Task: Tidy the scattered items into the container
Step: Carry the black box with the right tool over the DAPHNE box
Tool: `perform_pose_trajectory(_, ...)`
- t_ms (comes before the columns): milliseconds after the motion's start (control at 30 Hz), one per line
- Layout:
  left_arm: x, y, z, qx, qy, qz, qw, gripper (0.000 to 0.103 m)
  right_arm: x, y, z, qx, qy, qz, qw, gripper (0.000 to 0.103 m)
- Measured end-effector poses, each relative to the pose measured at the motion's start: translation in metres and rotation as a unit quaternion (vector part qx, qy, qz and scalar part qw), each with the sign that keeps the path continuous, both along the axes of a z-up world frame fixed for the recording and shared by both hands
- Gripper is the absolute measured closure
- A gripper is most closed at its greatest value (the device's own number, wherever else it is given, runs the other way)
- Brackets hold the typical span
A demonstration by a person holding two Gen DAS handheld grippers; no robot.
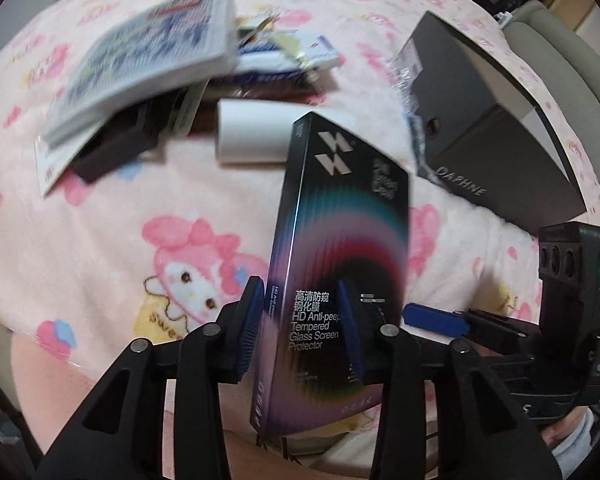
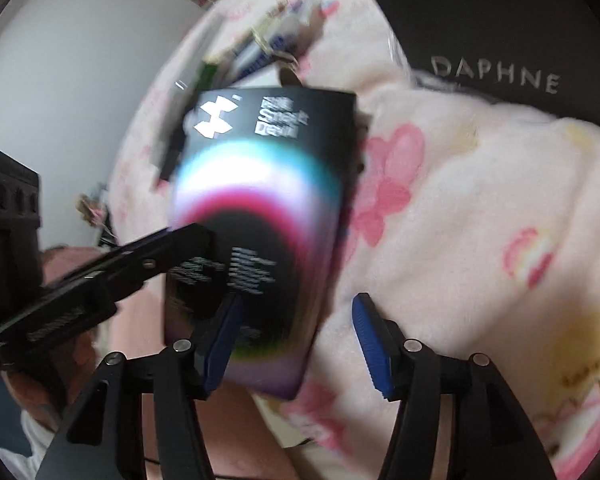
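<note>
left gripper [image 1: 300, 328] pinching screen-protector box [image 1: 340, 240] aloft above blanket [image 1: 100, 220] | right gripper [image 2: 296, 344] spread, empty | keep pinch firm, carry level to dark DAPHNE box [image 1: 500, 148], lower inside before letting go

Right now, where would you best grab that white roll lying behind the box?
Probably across the white roll's round middle, coming from above. It lies on its side on the blanket, long axis left-right, so fingers closing front-to-back would meet its curved sides.
</note>
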State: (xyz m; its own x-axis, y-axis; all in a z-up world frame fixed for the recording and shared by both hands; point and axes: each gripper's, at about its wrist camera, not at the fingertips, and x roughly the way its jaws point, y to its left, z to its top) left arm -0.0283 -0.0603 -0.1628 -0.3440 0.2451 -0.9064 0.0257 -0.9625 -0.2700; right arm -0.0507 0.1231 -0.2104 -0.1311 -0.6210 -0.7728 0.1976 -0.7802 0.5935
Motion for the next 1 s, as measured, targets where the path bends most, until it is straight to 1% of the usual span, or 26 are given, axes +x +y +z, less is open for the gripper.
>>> perform_pose_trajectory(100, -0.001, -0.009, -0.004, 0.020, -0.001, 0.005, 0.9998, 0.056, -0.008, -0.004, -0.005, -0.019, -0.005, 0.003, 1.000, 0.047)
perform_pose_trajectory(233, -0.001, -0.013, -0.010, 0.027, -0.009, 0.005, 0.9996, 0.055, -0.012, -0.018, -0.004, -0.037, -0.002, 0.028, 0.999, 0.046)
perform_pose_trajectory(367, -0.001, -0.015, -0.016, 0.031, -0.021, 0.002, 0.9993, 0.052, -0.015, -0.027, -0.017, -0.050, 0.003, 0.055, 0.997, 0.047)
perform_pose_trajectory(500, 0.002, -0.016, -0.009, 0.056, -0.024, -0.002, 0.9981, 0.052, -0.010, -0.020, -0.005, -0.044, 0.011, 0.041, 0.998, 0.054)
perform_pose_trajectory(633, 0.002, 0.006, 0.023, 0.062, 0.009, -0.024, 0.9978, 0.052, -0.001, -0.004, 0.016, -0.056, 0.027, 0.018, 0.998, 0.057)
perform_pose_trajectory(733, 0.001, 0.023, 0.047, 0.066, 0.035, -0.041, 0.9964, 0.052, 0.004, 0.013, 0.040, -0.067, 0.050, 0.003, 0.996, 0.058)
perform_pose_trajectory(933, 0.000, 0.057, 0.096, 0.073, 0.086, -0.074, 0.9908, 0.054, 0.008, 0.066, 0.093, -0.074, 0.109, -0.049, 0.990, 0.059)
perform_pose_trajectory(1000, -0.012, 0.076, 0.107, 0.073, 0.094, -0.094, 0.9884, 0.055, 0.008, 0.086, 0.105, -0.074, 0.123, -0.070, 0.987, 0.059)
